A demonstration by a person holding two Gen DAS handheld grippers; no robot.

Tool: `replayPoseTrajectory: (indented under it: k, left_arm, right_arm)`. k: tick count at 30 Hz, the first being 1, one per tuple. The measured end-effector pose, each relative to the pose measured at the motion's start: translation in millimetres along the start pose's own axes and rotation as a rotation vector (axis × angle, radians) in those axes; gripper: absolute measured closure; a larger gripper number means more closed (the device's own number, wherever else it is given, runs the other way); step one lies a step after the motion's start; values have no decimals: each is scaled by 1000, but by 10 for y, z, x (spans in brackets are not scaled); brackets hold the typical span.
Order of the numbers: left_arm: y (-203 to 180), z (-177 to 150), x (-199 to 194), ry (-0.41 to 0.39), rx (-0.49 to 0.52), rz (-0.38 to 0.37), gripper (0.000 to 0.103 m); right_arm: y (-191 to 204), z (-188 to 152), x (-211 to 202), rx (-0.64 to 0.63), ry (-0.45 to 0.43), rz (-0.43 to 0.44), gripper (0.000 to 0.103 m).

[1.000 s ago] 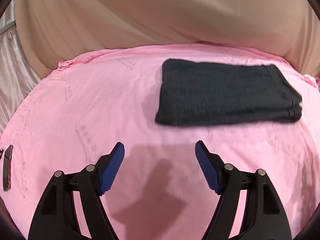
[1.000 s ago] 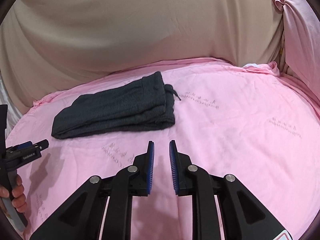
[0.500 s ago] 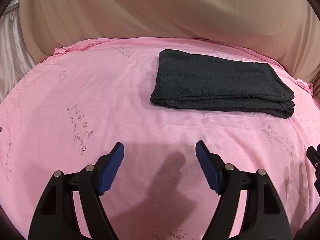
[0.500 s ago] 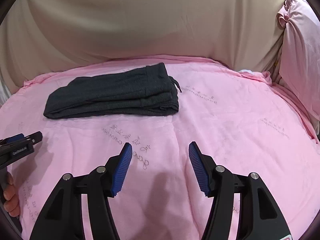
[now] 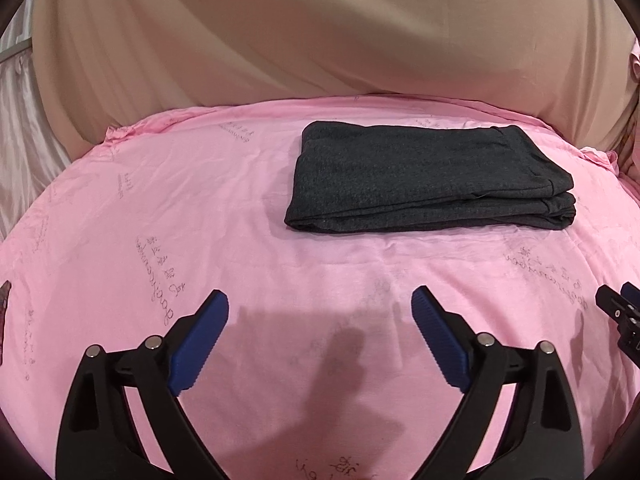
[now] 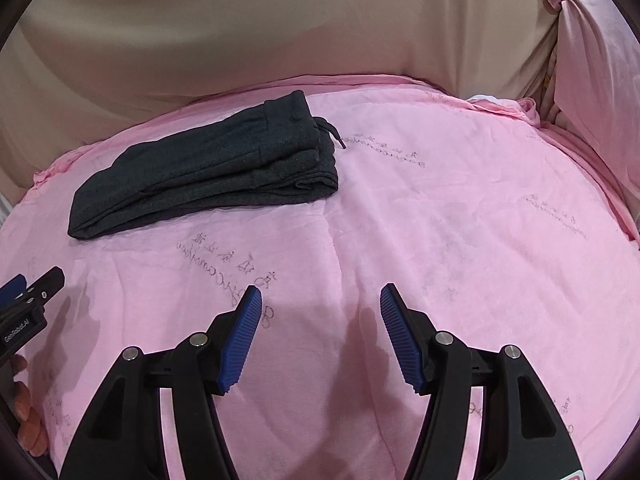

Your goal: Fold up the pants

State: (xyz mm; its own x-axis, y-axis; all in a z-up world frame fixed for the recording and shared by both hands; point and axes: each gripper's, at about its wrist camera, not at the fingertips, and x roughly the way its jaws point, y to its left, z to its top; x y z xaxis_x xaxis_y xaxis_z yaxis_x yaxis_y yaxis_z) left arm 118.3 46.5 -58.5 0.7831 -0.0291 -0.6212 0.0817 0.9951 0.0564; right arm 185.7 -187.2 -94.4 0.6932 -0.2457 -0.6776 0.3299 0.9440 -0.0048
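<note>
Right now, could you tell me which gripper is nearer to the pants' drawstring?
Right. The right gripper sits short of the drawstring at one end of the pants; the left gripper, jaws opening with nothing between, faces their other end.

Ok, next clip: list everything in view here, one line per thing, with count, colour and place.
pants: one, dark grey, folded into a flat stack on the far half of the sheet, touched by neither gripper
drawstring: one, dark, trailing off the pants' waistband end
sheet: one, pink with faint printed writing, covering the whole surface
backdrop cloth: one, beige, hanging behind the sheet
left gripper: one, black with blue fingers, opening, nothing between them
right gripper: one, black with blue fingers, apart, nothing between them
hand: one, at the right view's lower left edge
</note>
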Motion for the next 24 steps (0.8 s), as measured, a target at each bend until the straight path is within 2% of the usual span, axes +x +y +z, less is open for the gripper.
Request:
replayPoseTrajectory:
  k: [3, 24]
  left_arm:
    - [-24, -2, -26, -14, 11, 15, 6]
    - [-47, -8, -51, -28, 17, 8, 6]
  right_arm:
    - [66, -3, -17, -35, -12, -23, 41]
    - [113, -13, -3, -55, -14, -49, 40]
